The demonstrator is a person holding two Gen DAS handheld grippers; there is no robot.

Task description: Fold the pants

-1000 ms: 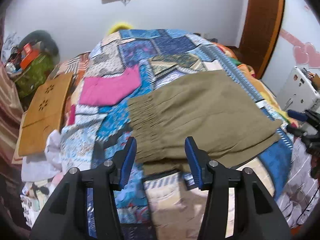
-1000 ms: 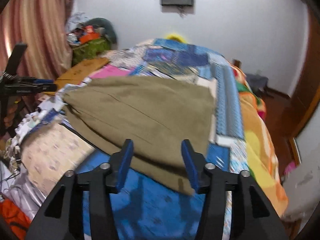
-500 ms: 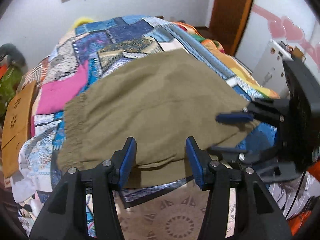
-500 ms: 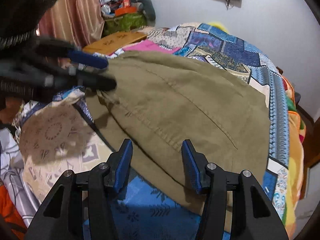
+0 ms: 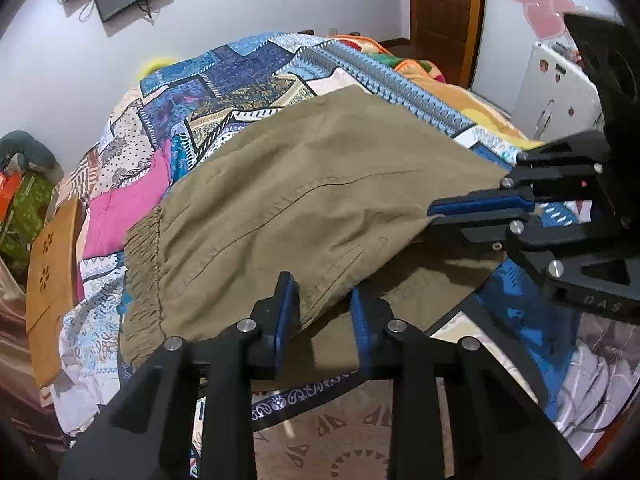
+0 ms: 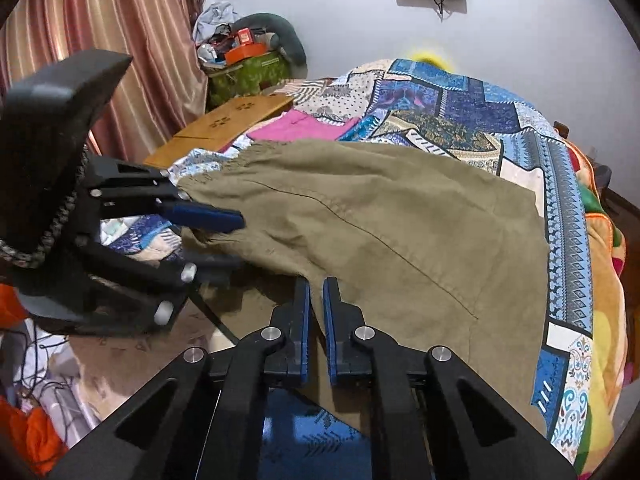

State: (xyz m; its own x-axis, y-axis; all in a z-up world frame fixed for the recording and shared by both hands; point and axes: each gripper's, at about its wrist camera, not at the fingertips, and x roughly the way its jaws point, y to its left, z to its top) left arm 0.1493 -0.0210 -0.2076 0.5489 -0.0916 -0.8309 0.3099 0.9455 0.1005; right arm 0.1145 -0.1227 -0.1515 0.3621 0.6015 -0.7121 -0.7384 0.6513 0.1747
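Observation:
Olive pants (image 5: 320,184) lie flat across the patchwork bed, with the gathered waistband (image 5: 144,260) at the left of the left wrist view. My left gripper (image 5: 323,304) is at the near edge close to the waist. Its jaws are closing, a fold of the pants is between them, and a gap still shows. It appears again in the right wrist view as the left gripper (image 6: 238,240), astride the same edge. My right gripper (image 6: 316,294) is shut on the near edge of the pants (image 6: 400,220) further along. From the side, the right gripper (image 5: 434,216) pinches the cloth.
A patchwork quilt (image 5: 248,68) covers the bed. A pink cloth (image 5: 120,212) and a wooden board (image 5: 52,264) lie beyond the waistband. Striped curtains (image 6: 100,12) and a cluttered green box (image 6: 248,72) are at the left, a white cabinet (image 5: 556,92) at the right.
Both grippers came down onto the near edge of the pants. The right jaws shut on the cloth, the left jaws narrowed around it, and the edge rose slightly.

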